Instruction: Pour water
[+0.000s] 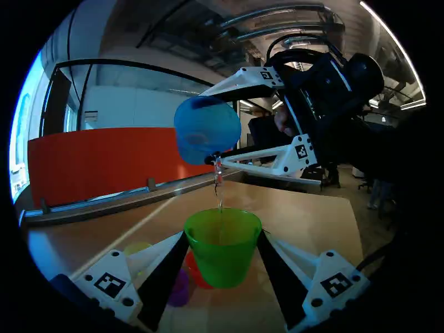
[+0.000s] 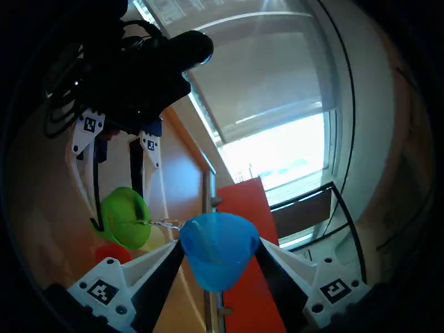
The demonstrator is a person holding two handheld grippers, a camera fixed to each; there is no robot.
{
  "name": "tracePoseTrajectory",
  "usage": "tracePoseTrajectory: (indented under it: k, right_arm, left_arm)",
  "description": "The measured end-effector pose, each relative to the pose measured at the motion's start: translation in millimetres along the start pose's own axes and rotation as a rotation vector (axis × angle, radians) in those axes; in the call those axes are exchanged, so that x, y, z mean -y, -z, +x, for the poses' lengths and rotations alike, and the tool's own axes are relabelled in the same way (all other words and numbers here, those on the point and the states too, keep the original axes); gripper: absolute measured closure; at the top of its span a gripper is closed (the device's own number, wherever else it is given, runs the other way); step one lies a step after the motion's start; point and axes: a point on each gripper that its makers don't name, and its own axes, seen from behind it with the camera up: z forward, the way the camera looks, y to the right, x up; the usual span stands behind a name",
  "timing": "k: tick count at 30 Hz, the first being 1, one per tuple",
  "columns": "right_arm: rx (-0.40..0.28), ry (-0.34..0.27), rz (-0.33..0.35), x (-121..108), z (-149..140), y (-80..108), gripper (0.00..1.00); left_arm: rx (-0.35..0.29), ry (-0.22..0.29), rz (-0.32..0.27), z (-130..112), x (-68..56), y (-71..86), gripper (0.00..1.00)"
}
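The left gripper (image 1: 222, 237) has the green cup (image 1: 223, 252) clamped between its two fingers, the jaws parted only as far as the cup's width and one finger pressing on each side of the wall just below the rim. The cup stands upright with its mouth open to the top, raised a little above the table (image 1: 311, 216).

Directly above the green cup hangs the blue cup (image 1: 206, 130), tipped well over so that its rim points down toward the green one. The right gripper (image 1: 217, 129) grips it the same way: both fingers lie against opposite sides of the cup, with the jaws held apart only by the cup itself. In the right gripper view the blue cup sits between that gripper's own fingers, mouth toward the camera.

A thin stream of water (image 1: 218, 183) leaves the blue cup's lowest lip and falls straight into the mouth of the green cup – the two cups do not touch, and the water is the only thing bridging the gap. How much water either cup holds cannot be made out.

Below and behind the green cup, on the table, sit three more cups (partly hidden by the left gripper's fingers): a red cup (image 1: 194, 272) closest to it, a purple cup (image 1: 178, 288) beside that, and a yellow cup (image 1: 136, 248) farther out to the side. Beyond the green cup, past the table's far edge, runs an orange partition (image 1: 100, 161) – and in the right gripper view a bright window (image 2: 283, 155) shows beyond it.
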Motion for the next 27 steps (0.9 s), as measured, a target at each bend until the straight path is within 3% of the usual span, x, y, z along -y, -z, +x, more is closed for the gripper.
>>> tracePoseTrajectory:
  k: [27]
  right_arm:
    - [-0.003,0.054,-0.009,-3.1,4.2,-2.6,0.10]
  left_arm:
    - [0.001,-0.001,0.001,-2.0,1.2,1.6,0.15]
